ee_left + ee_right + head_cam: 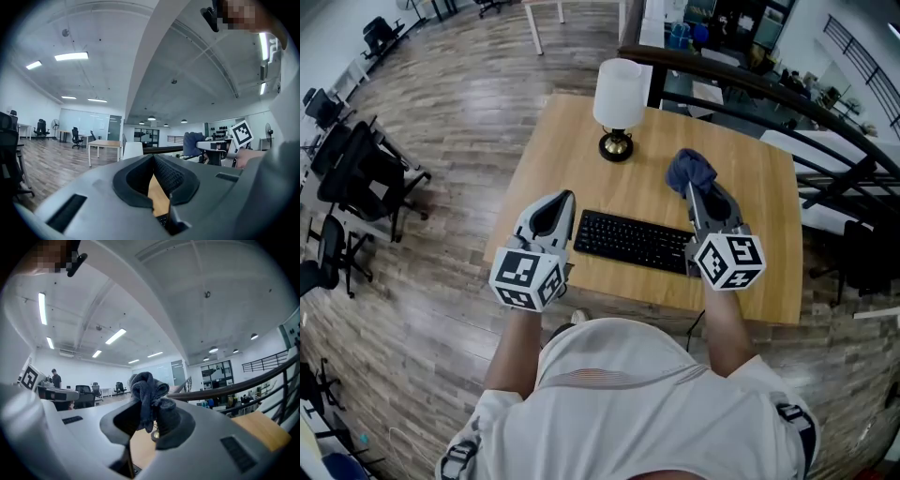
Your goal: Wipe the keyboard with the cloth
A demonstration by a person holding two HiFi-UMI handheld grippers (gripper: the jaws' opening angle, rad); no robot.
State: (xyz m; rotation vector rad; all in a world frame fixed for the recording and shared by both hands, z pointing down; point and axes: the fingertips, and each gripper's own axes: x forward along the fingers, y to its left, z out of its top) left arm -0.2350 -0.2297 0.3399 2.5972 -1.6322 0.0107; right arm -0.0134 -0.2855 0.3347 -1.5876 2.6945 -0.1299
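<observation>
A black keyboard (633, 241) lies near the front edge of the wooden table (759, 187). My right gripper (694, 190) is raised above the keyboard's right end, shut on a bunched dark blue cloth (692, 169). In the right gripper view the cloth (146, 392) sticks up between the jaws and hangs over them. My left gripper (564, 200) is held over the table just left of the keyboard, shut with nothing in it. In the left gripper view its tips (153, 161) meet, with a strip of table and a corner of the keyboard (164, 220) below.
A white-shaded lamp (619, 94) stands at the back of the table, behind the keyboard. Black office chairs (356, 178) stand on the wood floor to the left. A dark railing (750, 84) runs behind and to the right of the table.
</observation>
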